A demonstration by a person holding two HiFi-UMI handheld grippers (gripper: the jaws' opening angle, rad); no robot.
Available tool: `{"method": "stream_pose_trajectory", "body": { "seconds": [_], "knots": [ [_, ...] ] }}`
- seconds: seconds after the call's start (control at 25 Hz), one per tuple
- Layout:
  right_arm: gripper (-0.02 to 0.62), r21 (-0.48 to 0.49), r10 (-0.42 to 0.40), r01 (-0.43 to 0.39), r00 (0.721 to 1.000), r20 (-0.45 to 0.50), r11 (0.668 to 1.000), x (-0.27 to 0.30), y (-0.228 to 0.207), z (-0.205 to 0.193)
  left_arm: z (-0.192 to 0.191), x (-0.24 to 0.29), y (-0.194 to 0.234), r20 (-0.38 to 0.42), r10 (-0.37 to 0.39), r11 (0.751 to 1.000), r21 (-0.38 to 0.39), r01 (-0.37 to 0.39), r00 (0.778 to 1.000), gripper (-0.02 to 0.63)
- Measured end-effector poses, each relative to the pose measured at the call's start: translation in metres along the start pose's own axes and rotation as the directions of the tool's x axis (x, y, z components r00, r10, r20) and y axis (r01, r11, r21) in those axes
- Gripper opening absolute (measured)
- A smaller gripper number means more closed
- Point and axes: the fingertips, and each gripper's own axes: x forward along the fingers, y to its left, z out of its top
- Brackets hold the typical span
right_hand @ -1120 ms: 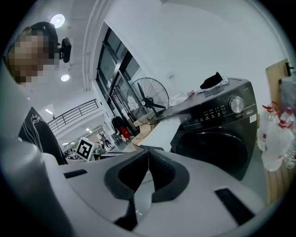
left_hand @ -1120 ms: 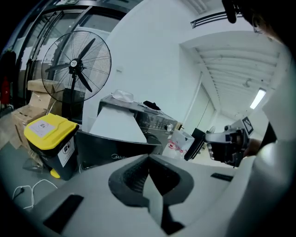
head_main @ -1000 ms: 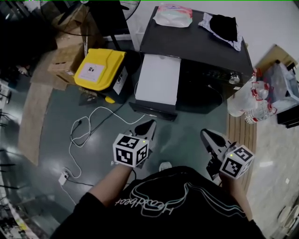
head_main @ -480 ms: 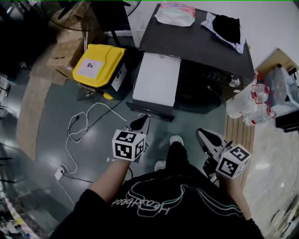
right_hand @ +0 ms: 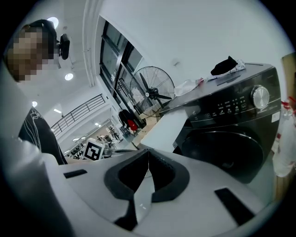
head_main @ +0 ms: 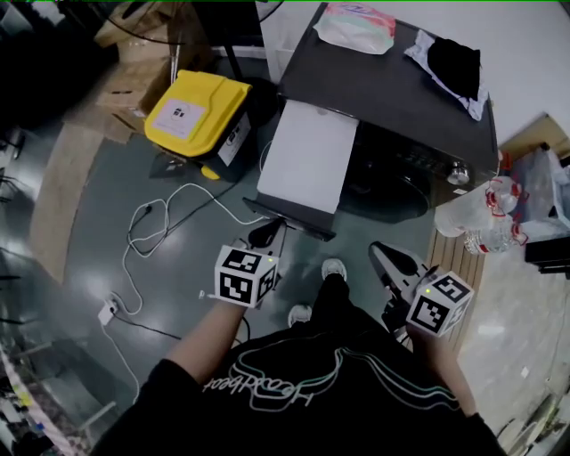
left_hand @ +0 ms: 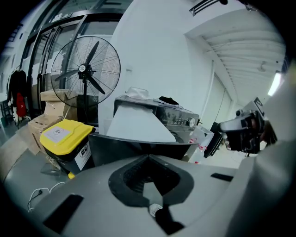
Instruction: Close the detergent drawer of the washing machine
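The dark washing machine stands at the top of the head view. Its detergent drawer is pulled far out toward me, white on top with a dark front panel. My left gripper is shut and empty, its tip just below the drawer's front left end, apart from it. My right gripper is shut and empty, lower right of the drawer, in front of the round door. In the left gripper view the drawer fills the middle beyond the meeting jaws of the left gripper. The right gripper points past the drawer.
A yellow-lidded bin stands left of the drawer, cardboard boxes and a standing fan behind it. A white cable lies on the floor. Bottled water stands at the right. A bag and black cloth lie on the machine.
The person has stepped forward; a leg and shoes now show below the drawer. Both grippers stay shut and have shifted slightly left and down in the view.
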Motion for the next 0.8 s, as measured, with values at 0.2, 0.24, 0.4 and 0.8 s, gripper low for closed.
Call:
{"method": "stream_pose_trajectory", "body": {
  "seconds": [0.2, 0.24, 0.4, 0.8],
  "knots": [
    [0.028, 0.036, 0.05, -0.049, 0.999, -0.009, 0.998, 0.015, 0.0, 0.003, 0.002, 0.0, 0.0, 0.002, -0.001, 1.0, -0.009, 0.001, 1.0, 0.025],
    [0.028, 0.034, 0.051, -0.051, 0.999, -0.017, 0.998, 0.016, -0.002, 0.003, 0.002, 0.0, 0.0, 0.001, -0.001, 1.0, -0.006, 0.001, 1.0, 0.023],
    [0.028, 0.047, 0.067, -0.066, 0.997, -0.023, 0.997, 0.02, -0.007, 0.005, 0.005, 0.001, 0.001, 0.014, 0.001, 1.0, -0.01, -0.001, 1.0, 0.023],
    [0.028, 0.077, 0.091, -0.09, 0.996, -0.01, 0.993, 0.018, -0.018, 0.011, 0.008, -0.001, 0.0, 0.041, 0.034, 0.998, -0.052, -0.032, 0.999, 0.021]
  ]
}}
